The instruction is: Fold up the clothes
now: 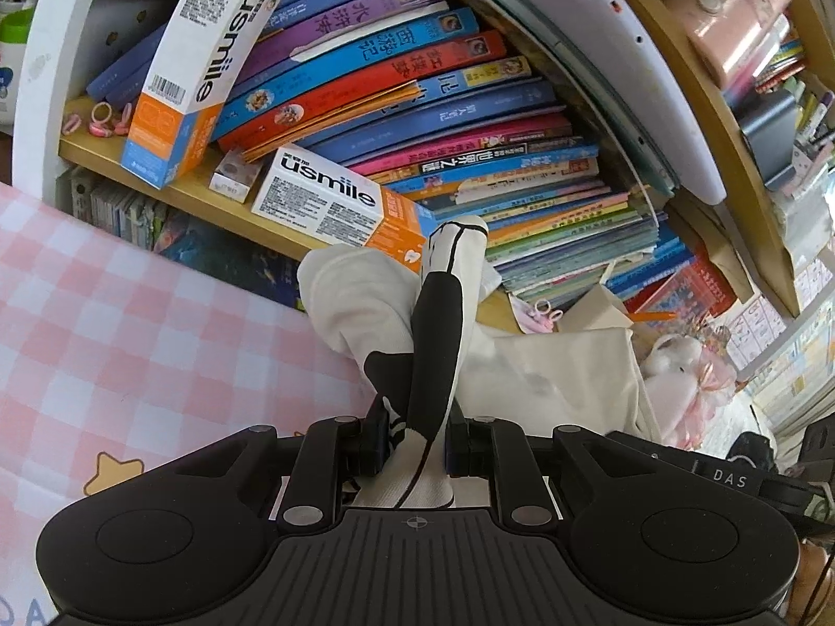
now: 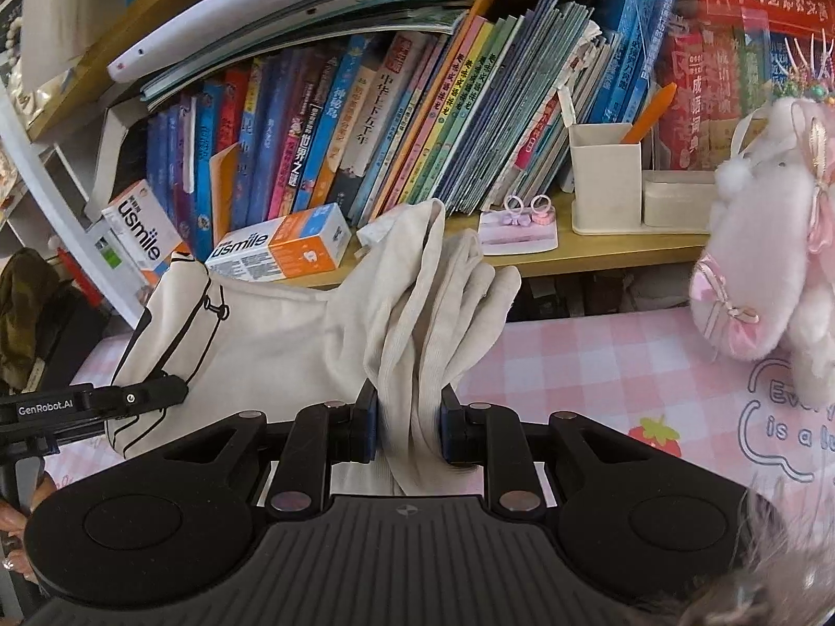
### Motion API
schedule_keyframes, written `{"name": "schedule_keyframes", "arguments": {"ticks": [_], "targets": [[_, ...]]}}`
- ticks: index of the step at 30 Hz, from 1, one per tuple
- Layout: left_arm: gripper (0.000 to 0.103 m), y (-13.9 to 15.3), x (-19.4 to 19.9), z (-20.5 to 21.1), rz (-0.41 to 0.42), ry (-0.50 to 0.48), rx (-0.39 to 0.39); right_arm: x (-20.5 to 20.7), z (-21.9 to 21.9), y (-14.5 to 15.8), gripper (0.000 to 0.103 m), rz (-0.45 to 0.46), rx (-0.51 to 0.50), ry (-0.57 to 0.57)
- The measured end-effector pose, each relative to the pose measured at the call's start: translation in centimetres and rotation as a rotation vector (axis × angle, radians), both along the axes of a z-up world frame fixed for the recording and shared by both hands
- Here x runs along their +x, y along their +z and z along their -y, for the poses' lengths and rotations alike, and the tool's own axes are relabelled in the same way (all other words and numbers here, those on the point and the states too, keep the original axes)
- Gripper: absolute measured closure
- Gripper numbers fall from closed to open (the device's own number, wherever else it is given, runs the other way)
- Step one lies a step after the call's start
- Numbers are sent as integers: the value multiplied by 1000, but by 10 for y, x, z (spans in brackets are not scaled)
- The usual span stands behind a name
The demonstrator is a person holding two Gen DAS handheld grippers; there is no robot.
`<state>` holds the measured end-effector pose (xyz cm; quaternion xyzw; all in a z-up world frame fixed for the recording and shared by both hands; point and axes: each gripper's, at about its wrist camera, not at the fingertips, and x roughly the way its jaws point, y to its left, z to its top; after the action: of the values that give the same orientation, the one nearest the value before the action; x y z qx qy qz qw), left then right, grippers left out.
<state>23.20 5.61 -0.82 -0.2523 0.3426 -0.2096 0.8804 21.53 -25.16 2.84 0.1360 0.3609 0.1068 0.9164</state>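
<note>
Both my grippers clamped on one cream garment, held up over the pink checked table cover.

My left gripper (image 1: 415, 435) has its jaws closed on a bunched edge of the cream garment (image 1: 365, 302), at the part with the black print; cloth stands up between the fingers. My right gripper (image 2: 407, 430) pinches a thick gathered fold of the same garment (image 2: 271, 334), which spreads leftward to the left gripper (image 2: 156, 391). Checked table cover (image 2: 574, 365) lies below. Behind: bookshelf (image 2: 600, 255) with leaning books (image 2: 417, 120), two usmile boxes (image 2: 282, 250), a cream pen holder (image 2: 605, 172). Pink plush toy (image 2: 756, 271) on the right.
</note>
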Motion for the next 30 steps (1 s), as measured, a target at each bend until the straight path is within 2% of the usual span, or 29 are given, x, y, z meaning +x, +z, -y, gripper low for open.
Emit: {"name": "schedule_keyframes", "arguments": {"ticks": [6, 13, 16, 19, 24, 26, 28, 30], "targets": [[86, -9, 11, -3, -16, 1, -17, 10, 3, -9, 84, -9, 22, 11], [85, -31, 17, -9, -76, 12, -37, 24, 14, -38, 84, -69, 102, 16], [81, -39, 18, -14, -104, 29, -62, 30, 18, -56, 83, -127, 131, -7], [74, -46, 18, -18, -131, 45, -86, 30, 27, -66, 80, -142, 214, -38], [66, -59, 19, -25, -178, 72, -127, 27, 39, -75, 73, -164, 315, -78], [62, -54, 17, -24, -165, 89, -86, 26, 41, -74, 66, -166, 320, -88], [59, -43, 11, -23, -141, 115, -32, 24, 39, -67, 58, -158, 278, -92], [51, -34, 4, -24, -112, 131, -3, 21, 38, -58, 52, -133, 242, -88]]}}
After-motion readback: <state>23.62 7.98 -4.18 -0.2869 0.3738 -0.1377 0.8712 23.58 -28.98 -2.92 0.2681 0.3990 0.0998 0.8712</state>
